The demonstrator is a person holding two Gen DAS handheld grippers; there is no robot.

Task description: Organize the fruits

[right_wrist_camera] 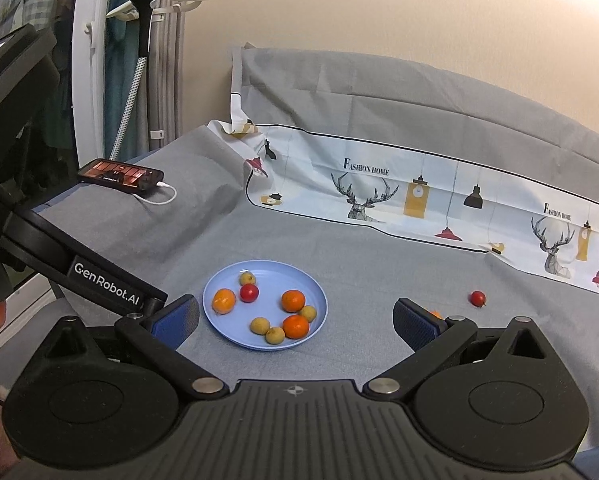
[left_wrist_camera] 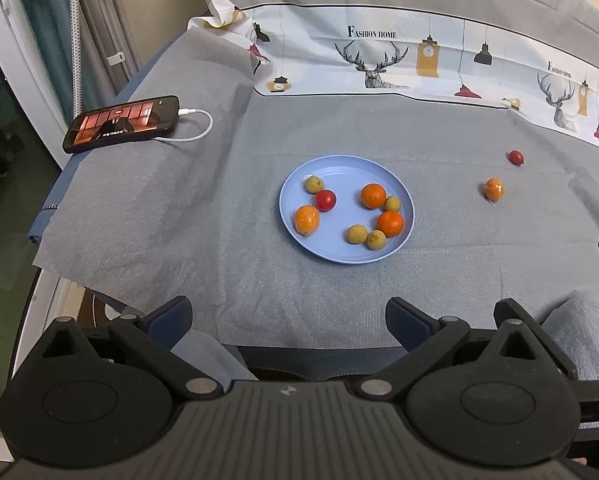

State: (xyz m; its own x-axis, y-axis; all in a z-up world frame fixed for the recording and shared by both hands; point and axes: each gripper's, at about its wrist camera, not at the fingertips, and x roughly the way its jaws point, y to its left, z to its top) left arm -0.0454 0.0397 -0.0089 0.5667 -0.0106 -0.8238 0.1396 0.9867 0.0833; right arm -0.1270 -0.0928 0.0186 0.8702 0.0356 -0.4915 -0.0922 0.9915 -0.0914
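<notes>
Two fruits lie off the blue plate (left_wrist_camera: 403,216) on the grey tabletop (left_wrist_camera: 379,132): a small orange (left_wrist_camera: 493,189), seemingly film-wrapped and slippery, and a cherry tomato (left_wrist_camera: 515,157), soft, best pinched lightly across the middle. Left claw (left_wrist_camera: 289,320) and right claw (right_wrist_camera: 295,320) are spread wide, empty.

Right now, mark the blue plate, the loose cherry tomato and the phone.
blue plate (left_wrist_camera: 403,236): left wrist view, bare right rim.
loose cherry tomato (left_wrist_camera: 515,157): left wrist view, its middle.
phone (left_wrist_camera: 119,123): left wrist view, screen centre.

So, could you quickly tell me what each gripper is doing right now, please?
Left gripper: jaws open, holding nothing, short of the blue plate.
Right gripper: jaws open, holding nothing.
</notes>
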